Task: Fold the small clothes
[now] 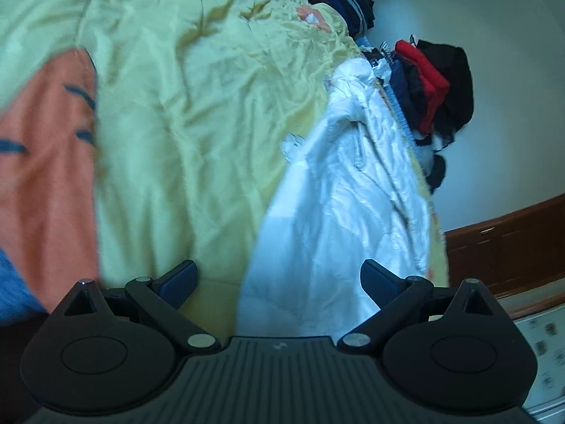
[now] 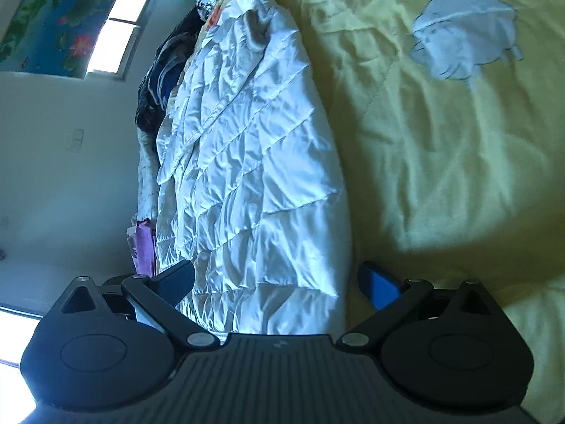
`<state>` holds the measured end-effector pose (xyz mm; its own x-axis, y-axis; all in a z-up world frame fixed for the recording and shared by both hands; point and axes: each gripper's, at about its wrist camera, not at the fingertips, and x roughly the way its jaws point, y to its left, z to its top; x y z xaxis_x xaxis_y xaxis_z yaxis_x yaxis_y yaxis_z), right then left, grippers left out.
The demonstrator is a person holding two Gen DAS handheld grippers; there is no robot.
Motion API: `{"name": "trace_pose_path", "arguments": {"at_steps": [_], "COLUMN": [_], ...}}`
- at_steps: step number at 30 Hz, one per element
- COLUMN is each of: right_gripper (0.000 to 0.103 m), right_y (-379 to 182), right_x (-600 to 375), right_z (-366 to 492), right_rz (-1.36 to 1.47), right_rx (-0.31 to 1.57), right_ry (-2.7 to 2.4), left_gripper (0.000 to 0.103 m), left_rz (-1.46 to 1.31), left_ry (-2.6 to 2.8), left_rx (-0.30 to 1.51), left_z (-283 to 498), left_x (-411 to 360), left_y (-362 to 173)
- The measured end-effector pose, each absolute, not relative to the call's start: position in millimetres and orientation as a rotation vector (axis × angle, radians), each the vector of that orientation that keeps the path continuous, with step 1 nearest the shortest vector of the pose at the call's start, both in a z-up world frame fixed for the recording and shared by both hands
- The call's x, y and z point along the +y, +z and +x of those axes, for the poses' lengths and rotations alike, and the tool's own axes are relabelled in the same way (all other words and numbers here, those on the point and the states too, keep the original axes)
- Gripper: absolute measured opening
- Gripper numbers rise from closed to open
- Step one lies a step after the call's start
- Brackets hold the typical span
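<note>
A white quilted, shiny garment (image 1: 339,190) lies crumpled on the pale yellow bed sheet (image 1: 183,113). It also shows in the right wrist view (image 2: 254,162), where it stretches away from the camera. My left gripper (image 1: 279,279) is open, its jaws wide apart, with the white garment's near end between and just beyond the fingers. My right gripper (image 2: 275,279) is open too, its fingers either side of the garment's near end. Neither gripper holds anything.
An orange cloth with dark stripes (image 1: 46,162) lies at the left. A heap of dark and red clothes (image 1: 434,88) sits by the white wall. A wooden bed frame (image 1: 505,247) is at the right. The sheet has a grey tree print (image 2: 462,35). A window (image 2: 113,24) is far left.
</note>
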<state>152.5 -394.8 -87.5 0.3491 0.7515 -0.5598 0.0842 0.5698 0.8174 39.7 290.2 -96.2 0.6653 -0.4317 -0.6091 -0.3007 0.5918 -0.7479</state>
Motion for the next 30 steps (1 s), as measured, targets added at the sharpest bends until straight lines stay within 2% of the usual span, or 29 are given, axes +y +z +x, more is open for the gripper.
{"name": "trace_pose_path", "arguments": {"at_steps": [3,8,15,21,22,24,25,26,28,30], "right_gripper": [0.101,0.100,0.101,0.084,0.076,0.058,0.043,0.033,0.029,0.024], "right_y": [-87,-85,-90,-92,-94,-100,-104,-107,-110,-108], "right_x": [-390,-388,-381,-380,-381,-380,-380,-380,-381,-381], "right_z": [153,152,154,154,154,152,151,150,147,145], "right_rz": [0.875,0.831,0.882,0.888,0.894,0.895,0.896,0.896,0.909,0.910], "right_rx": [1.154,1.188,1.169,1.157,1.153,1.151,1.158,1.165,1.148,1.127], "right_ry": [0.518,0.541,0.563,0.576,0.573,0.568,0.563,0.559,0.561,0.569], "left_gripper": [0.099,0.099,0.100,0.101,0.099,0.067,0.046,0.038,0.034,0.021], "left_rz": [-0.924,-0.597,-0.804,-0.912,-0.938,-0.924,-0.904,-0.891,-0.863,-0.852], "left_ry": [-0.106,-0.061,-0.273,-0.270,-0.268,-0.287,-0.291,-0.288,-0.292,-0.289], "left_rx": [0.927,1.006,0.973,0.933,0.928,0.926,0.943,0.955,0.972,0.976], "left_z": [41,48,56,61,61,59,60,61,63,66], "left_x": [299,301,265,253,254,252,250,249,247,244], "left_y": [-93,-68,-87,-103,-104,-102,-101,-100,-99,-96]}}
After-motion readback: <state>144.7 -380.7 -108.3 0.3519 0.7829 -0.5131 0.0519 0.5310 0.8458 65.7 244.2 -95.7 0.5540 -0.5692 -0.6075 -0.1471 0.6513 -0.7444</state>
